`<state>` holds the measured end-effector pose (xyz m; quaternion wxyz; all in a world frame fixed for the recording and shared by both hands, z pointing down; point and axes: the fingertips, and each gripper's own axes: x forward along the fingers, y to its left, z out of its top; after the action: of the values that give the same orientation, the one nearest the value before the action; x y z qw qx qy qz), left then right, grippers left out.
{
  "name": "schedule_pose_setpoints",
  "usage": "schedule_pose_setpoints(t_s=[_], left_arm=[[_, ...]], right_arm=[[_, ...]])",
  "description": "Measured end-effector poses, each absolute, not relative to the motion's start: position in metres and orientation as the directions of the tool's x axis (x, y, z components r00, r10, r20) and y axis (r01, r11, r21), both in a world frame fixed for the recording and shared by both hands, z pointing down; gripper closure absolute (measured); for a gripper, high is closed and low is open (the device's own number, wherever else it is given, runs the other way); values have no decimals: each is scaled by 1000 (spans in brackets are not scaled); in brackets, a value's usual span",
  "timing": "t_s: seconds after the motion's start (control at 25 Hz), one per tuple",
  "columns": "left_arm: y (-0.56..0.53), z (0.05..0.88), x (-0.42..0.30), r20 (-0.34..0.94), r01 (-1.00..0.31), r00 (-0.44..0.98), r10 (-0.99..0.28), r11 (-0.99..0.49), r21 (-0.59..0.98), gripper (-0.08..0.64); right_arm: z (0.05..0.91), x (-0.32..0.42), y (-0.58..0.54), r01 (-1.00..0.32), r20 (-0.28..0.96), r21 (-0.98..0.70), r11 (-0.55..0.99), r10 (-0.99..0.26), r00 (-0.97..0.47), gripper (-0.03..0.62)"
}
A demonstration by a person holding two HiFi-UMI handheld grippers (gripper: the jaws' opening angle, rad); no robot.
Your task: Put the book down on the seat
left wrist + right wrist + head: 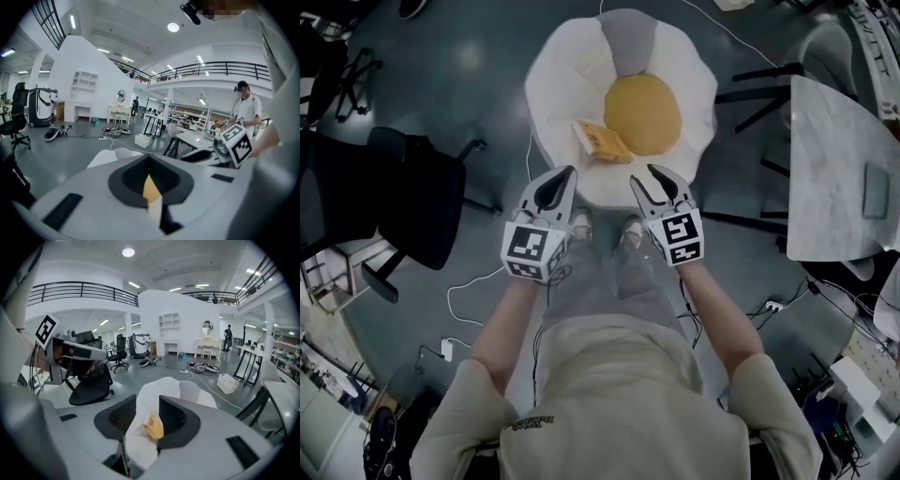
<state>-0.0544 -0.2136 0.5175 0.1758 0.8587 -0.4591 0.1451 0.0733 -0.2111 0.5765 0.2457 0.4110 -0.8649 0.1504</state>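
Yellow book (602,142) lay flat on the white petal-shaped seat (558,84), angled diagonally, right up against its round yellow cushion (642,112).

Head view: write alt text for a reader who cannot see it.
Seen from above, a yellow book lies on a white petal-shaped seat beside its round yellow cushion. Nearer the camera, a person holds the left gripper and right gripper near the seat's front edge, both empty.

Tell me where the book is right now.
In the head view, the book lies on the white seat at upper centre, just left of the seat's yellow cushion.
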Motion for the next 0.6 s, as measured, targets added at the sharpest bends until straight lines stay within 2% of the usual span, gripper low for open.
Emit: schedule_pose_setpoints(t_s=[0.2,0.36,0.48,0.6], left_arm=[[-201,478,-48,372,-829,556,-744,-527,185,551],[-192,449,-45,351,-817,573,-740,-551,171,551],[-194,422,-41,310,-807,589,-746,-564,173,551],[-195,394,-36,261,-787,617,-743,-588,187,551]], right_arm=[[491,88,-205,-806,466,-54,590,-699,-542,484],[429,90,-198,-819,381,-99,566,-738,-556,494],[390,95,-198,-821,322,-94,564,-763,-561,534],[358,102,-195,-829,280,-76,555,-786,-552,537]])
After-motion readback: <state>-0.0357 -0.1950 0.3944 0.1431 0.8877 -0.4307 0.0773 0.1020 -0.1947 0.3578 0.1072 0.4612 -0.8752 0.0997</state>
